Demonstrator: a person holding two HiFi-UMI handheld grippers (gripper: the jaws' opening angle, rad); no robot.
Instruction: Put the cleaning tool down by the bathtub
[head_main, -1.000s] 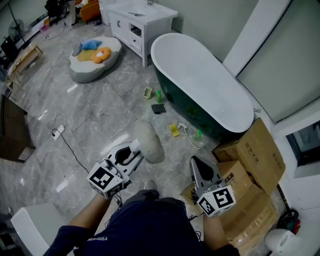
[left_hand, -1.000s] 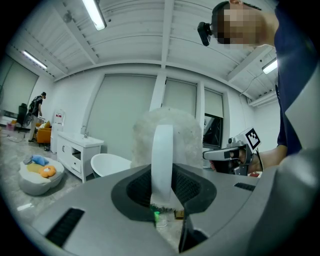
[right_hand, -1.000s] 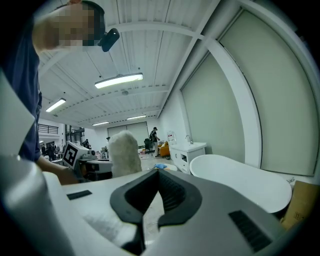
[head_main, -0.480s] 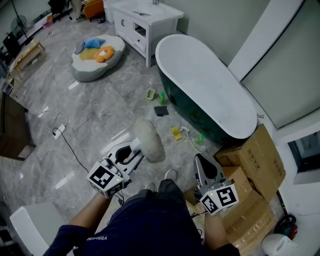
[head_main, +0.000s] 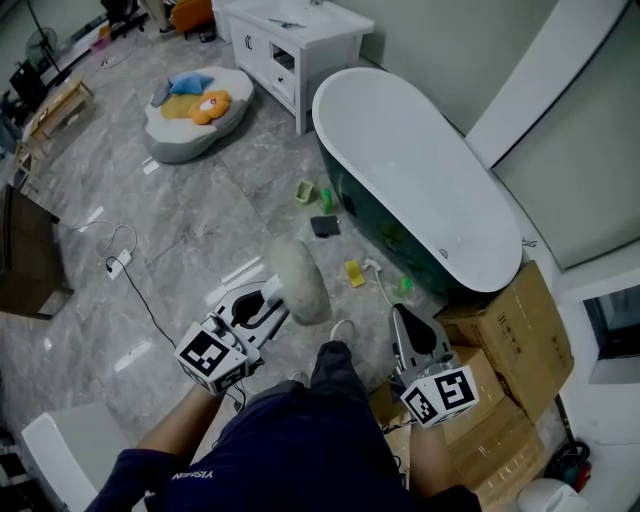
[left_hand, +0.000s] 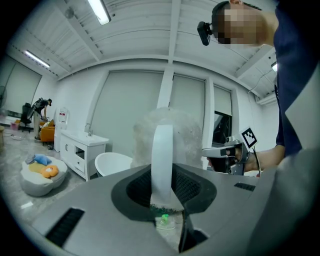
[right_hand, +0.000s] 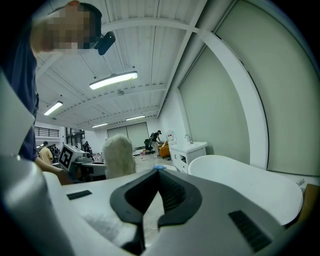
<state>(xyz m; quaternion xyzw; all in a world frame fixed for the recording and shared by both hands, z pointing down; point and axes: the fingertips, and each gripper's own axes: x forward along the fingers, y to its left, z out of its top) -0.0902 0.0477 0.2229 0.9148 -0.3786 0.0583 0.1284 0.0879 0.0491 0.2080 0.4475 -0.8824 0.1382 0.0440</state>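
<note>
The cleaning tool (head_main: 297, 282) is a fluffy off-white duster head on a flat white handle (left_hand: 162, 165). My left gripper (head_main: 270, 300) is shut on that handle and holds the tool upright above the floor, left of the bathtub (head_main: 480, 275). The tub is white inside, dark green outside, and stands ahead on the right. My right gripper (head_main: 399, 316) is shut with nothing in it, in front of the tub's near end. In the right gripper view the duster (right_hand: 119, 156) shows at the left and the tub (right_hand: 240, 182) at the right.
Small things lie on the floor along the tub: a yellow piece (head_main: 354, 273), a black pad (head_main: 325, 226), green bottles (head_main: 325, 198). Cardboard boxes (head_main: 515, 330) stand right of my right gripper. A white vanity (head_main: 290, 40), a pet cushion (head_main: 195, 110) and a cable (head_main: 115, 262) lie farther off.
The tub, boxes and floor items have shifted a little down and right in the head view as I moved forward. Both grippers keep their pose; the duster stays held.
</note>
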